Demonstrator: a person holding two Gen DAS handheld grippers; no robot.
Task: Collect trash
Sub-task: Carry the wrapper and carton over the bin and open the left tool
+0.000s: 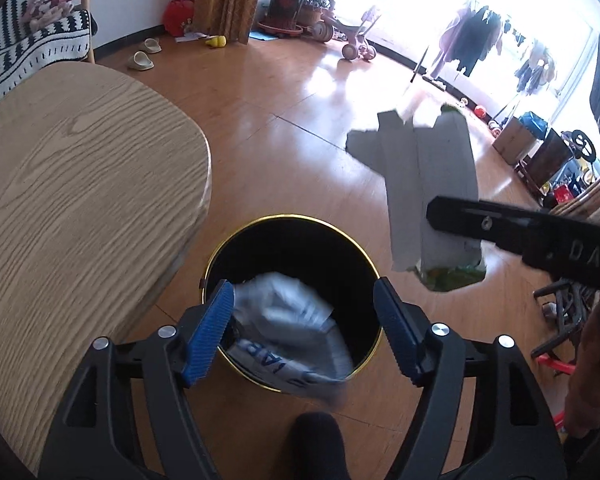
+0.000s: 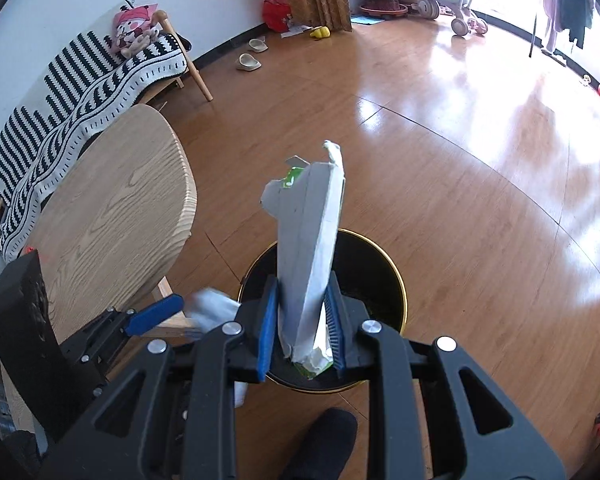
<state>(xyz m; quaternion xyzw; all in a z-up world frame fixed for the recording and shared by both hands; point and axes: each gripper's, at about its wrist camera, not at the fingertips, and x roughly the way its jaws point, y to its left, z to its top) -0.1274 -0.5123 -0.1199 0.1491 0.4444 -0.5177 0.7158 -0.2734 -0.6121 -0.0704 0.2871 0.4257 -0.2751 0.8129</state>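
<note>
Bin (image 1: pixel 220 256) rim just beside table (image 1: pixel 80 184) edge; open floor (image 1: pixel 300 100) beyond.

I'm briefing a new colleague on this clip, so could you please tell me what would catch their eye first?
Most striking is the flattened grey carton, clamped upright in the right hand-held gripper above the black, gold-rimmed bin on the wooden floor. Next, a blurred white wrapper sits between the open pads of the left hand-held gripper over the bin. A round wooden table stands just left.
</note>
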